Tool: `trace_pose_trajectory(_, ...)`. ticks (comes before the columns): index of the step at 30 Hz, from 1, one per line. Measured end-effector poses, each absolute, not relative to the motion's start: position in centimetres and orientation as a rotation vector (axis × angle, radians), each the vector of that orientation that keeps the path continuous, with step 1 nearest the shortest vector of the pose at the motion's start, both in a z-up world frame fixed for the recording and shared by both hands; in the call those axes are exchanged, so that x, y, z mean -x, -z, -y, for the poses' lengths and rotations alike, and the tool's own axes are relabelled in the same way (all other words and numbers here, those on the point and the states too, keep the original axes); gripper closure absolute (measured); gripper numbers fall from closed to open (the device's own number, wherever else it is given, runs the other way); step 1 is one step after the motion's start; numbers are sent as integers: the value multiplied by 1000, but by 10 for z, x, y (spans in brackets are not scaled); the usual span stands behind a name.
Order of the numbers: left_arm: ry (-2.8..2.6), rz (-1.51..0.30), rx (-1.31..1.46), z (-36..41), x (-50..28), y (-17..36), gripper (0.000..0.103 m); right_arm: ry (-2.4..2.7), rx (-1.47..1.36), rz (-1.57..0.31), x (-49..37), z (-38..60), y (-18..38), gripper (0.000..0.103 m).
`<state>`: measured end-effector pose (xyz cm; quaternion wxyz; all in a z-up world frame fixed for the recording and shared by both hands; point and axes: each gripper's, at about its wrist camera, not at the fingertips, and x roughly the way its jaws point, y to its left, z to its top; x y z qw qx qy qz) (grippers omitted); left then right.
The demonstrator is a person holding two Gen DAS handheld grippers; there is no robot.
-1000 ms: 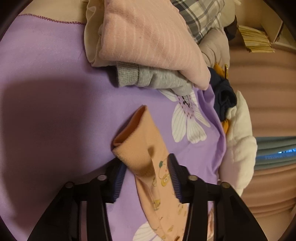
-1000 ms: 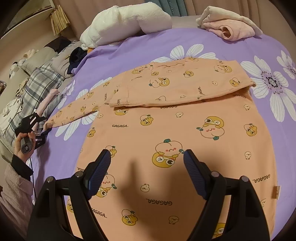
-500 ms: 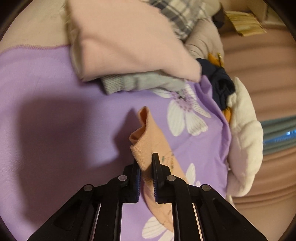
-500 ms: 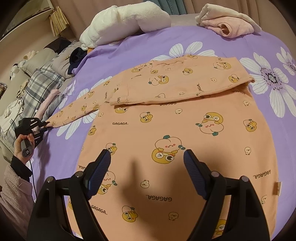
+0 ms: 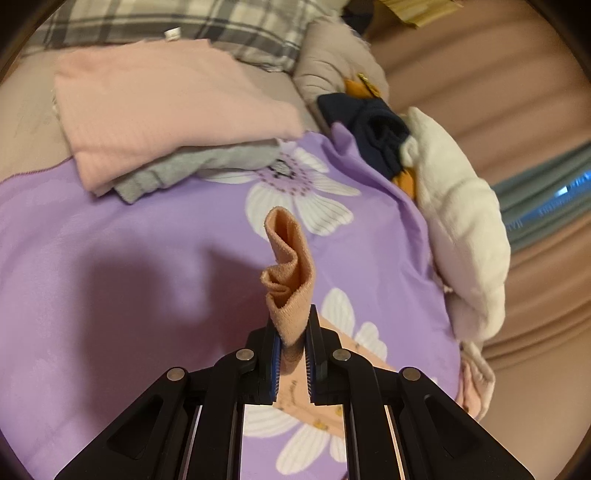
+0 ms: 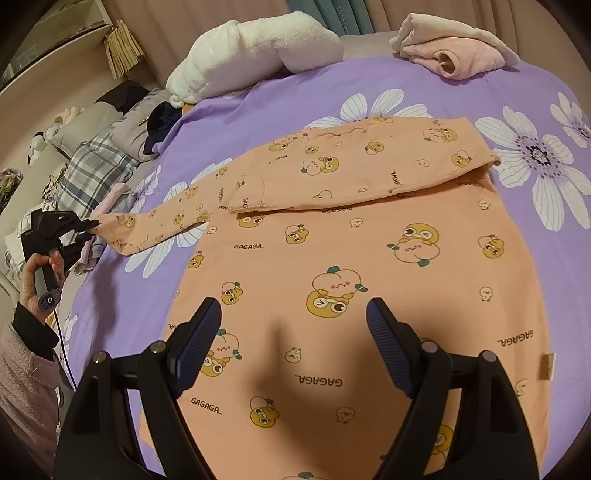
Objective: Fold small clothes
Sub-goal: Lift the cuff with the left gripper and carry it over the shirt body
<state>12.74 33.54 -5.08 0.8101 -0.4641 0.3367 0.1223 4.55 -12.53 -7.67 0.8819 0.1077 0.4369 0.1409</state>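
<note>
A purple flowered bedspread [image 6: 280, 92] covers the bed, and on it lies an orange printed top [image 6: 369, 266], spread flat, its body facing the right wrist camera. One sleeve [image 6: 354, 166] is folded across the chest; the other sleeve [image 6: 159, 225] stretches out to the left edge of the bed.

The right gripper [image 6: 293, 332] hangs over the lower body of the top, pointing steeply down, its fingers [image 6: 197, 336] spread wide with nothing between them and no contact with the cloth visible.

The left gripper [image 5: 293, 339] has just closed its fingers [image 5: 273, 354] on the cuff [image 5: 288, 280] of the outstretched sleeve; the pads pinch the cloth, and the cuff's end stands crumpled above them, raised off the bedspread. In the right wrist view a hand [image 6: 40, 269] in a pink fleecy sleeve grips this gripper's handle at the bed's left edge.

Beyond the cuff lie a folded pink garment [image 5: 166, 107] over a grey one [image 5: 192, 166], a white fluffy bundle [image 5: 461, 229] and a plaid cloth [image 5: 184, 26].
</note>
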Motion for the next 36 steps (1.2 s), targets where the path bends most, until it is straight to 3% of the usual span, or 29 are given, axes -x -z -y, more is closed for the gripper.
trace_pose_trajectory(14,-167,-739,794,-266,-138,7,94,-266,-265,-889,-29,158,73,21)
trace_pose_trajectory(36,-89,-768,640,-207,-143,-16,94,-238,-305,-868,-17,184,72,21)
